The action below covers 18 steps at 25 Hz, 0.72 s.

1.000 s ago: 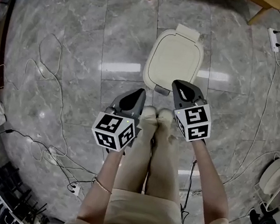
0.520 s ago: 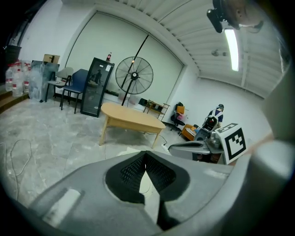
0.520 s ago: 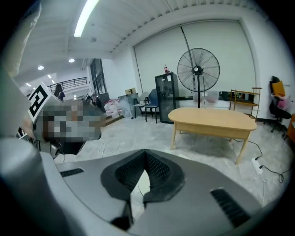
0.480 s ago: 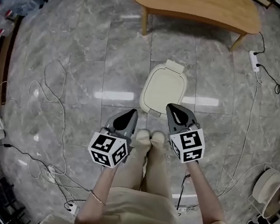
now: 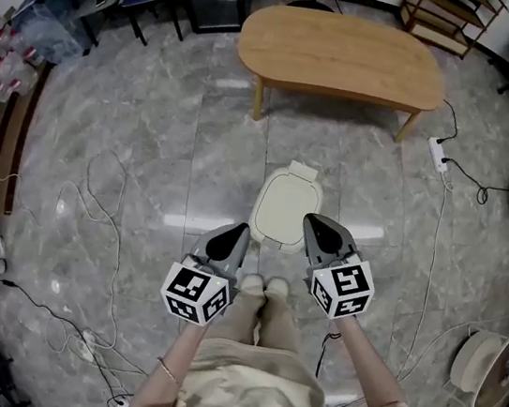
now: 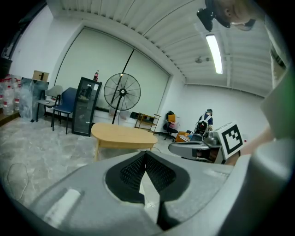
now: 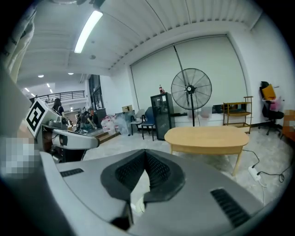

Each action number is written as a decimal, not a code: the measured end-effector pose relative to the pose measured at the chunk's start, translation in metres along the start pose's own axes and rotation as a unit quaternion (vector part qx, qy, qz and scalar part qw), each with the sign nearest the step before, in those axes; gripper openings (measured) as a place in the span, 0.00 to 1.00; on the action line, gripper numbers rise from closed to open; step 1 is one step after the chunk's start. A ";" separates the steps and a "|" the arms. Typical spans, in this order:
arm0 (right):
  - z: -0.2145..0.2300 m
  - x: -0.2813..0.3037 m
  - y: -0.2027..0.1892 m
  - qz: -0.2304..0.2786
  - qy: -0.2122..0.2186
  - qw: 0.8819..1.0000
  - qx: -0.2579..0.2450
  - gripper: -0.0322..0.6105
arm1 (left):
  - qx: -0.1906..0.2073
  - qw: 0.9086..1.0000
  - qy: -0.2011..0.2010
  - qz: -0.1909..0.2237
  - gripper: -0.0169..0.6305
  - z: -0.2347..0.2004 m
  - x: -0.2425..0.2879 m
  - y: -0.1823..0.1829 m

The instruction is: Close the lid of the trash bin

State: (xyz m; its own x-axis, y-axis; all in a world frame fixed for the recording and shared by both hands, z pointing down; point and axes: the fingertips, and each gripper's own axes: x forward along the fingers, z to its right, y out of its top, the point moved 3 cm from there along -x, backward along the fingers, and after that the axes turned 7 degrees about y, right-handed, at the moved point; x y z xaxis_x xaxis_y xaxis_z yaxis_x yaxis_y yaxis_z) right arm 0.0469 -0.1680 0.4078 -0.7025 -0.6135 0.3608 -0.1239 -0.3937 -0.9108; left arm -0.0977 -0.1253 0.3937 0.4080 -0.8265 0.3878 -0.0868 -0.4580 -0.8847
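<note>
We are holding the left gripper [image 5: 235, 233] and right gripper [image 5: 314, 226], both pinched shut and empty, clear of the trash bin [image 5: 277, 237], judging its lid [image 5: 286, 205] closed and nothing left but stepping away.

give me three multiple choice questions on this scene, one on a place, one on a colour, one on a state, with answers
1. Where does the trash bin stand?
A. on a shelf
B. on the floor, between the wooden table and the person's feet
C. on a chair

2. What colour is the trash bin?
A. cream
B. red
C. black

3. How do the jaws of the left gripper and the right gripper stand?
A. both shut, nothing between them
B. both wide open
C. right one shut on the bin

Answers:
1 B, since the head view shows grey tiles all round it, with the table beyond it.
2 A, since it shows pale cream from above.
3 A, since each gripper view shows the pads meeting at the tips, with nothing held.
</note>
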 end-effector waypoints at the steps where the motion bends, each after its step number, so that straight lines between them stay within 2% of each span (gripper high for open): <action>1: 0.000 -0.005 0.008 0.008 0.001 1.000 -0.003 0.06 | 0.004 1.000 0.000 0.007 0.06 0.002 -0.002 0.007; 10: -0.009 -0.042 0.072 0.078 0.004 0.997 -0.005 0.06 | 0.039 0.997 0.002 0.065 0.06 0.006 -0.029 0.065; 18: -0.014 -0.067 0.115 0.137 0.010 0.990 -0.017 0.06 | 0.092 0.988 0.011 0.120 0.06 0.010 -0.048 0.110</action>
State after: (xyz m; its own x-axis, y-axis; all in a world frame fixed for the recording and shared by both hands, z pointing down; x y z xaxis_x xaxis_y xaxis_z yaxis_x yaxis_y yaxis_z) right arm 0.0699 -0.1630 0.2757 -0.7264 -0.6807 0.0949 0.0509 -0.1910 -0.9803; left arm -0.1174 -0.1332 0.2750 0.3752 -0.9123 0.1641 -0.0110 -0.1814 -0.9833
